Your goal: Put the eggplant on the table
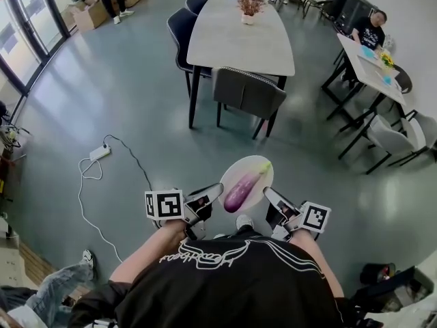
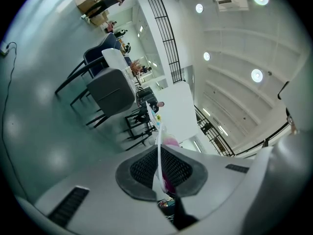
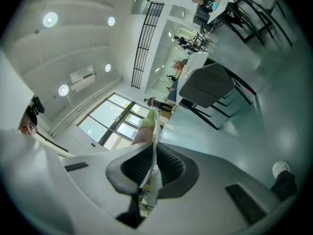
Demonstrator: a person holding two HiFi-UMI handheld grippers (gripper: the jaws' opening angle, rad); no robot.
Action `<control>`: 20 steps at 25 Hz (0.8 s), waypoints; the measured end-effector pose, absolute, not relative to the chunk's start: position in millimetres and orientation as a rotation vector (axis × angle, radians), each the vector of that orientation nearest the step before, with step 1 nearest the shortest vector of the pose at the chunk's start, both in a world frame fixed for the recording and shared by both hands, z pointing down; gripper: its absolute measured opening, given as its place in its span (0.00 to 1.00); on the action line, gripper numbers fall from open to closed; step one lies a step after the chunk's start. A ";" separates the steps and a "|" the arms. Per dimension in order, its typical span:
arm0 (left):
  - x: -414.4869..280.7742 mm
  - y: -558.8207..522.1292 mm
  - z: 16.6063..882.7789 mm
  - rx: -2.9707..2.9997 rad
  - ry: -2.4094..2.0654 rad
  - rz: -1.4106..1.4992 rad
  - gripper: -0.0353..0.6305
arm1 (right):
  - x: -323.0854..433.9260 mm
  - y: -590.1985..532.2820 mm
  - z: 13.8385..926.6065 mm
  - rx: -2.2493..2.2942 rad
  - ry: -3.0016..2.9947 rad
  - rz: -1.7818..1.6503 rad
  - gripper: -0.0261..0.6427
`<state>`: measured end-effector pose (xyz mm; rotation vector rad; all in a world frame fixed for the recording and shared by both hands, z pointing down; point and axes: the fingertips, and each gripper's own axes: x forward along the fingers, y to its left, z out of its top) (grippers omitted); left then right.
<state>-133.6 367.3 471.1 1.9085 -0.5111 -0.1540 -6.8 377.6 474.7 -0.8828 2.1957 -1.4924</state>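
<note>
A purple eggplant [image 1: 239, 187] with a green stem lies on a round white plate [image 1: 258, 169] held in the air in front of the person. My left gripper [image 1: 213, 194] is shut on the plate's left rim and my right gripper [image 1: 271, 198] is shut on its right rim. In the left gripper view the plate [image 2: 159, 153] shows edge-on between the black pads, with a bit of the eggplant [image 2: 170, 142] behind it. The right gripper view shows the same thin plate edge [image 3: 153, 141] and the eggplant's green end [image 3: 147, 122]. The long grey table [image 1: 240, 33] stands ahead.
Dark chairs [image 1: 247, 93] ring the grey table, which carries a potted plant [image 1: 248, 7]. A white power strip and cable [image 1: 100, 153] lie on the floor at left. A second table [image 1: 371, 67] with a seated person [image 1: 369, 31] stands at right. Boxes and a standing person are far back left.
</note>
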 end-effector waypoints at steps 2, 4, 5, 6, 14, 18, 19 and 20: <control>-133.6 365.7 469.9 1.910 -0.507 -0.159 0.08 | -6.7 376.2 472.8 -0.887 2.192 -1.489 0.08; -133.6 365.3 468.3 1.910 -0.499 -0.167 0.08 | -7.7 376.0 469.5 -0.888 2.190 -1.487 0.08; -133.4 365.9 467.1 1.911 -0.494 -0.170 0.09 | -7.7 376.8 468.0 -0.893 2.192 -1.485 0.08; -133.1 366.7 465.6 1.913 -0.489 -0.173 0.09 | -7.4 377.6 466.4 -0.898 2.197 -1.482 0.08; -133.1 361.6 456.2 1.941 -0.477 -0.195 0.09 | -7.4 373.5 455.8 -0.916 2.232 -1.436 0.08; -130.3 349.8 455.0 1.945 -0.481 -0.197 0.08 | -4.4 360.3 455.1 -0.910 2.237 -1.427 0.08; -129.6 346.1 455.0 1.946 -0.484 -0.197 0.08 | -3.7 356.8 455.5 -0.906 2.234 -1.429 0.08; -128.9 342.1 454.9 1.946 -0.488 -0.197 0.09 | -2.6 353.0 456.0 -0.904 2.231 -1.433 0.08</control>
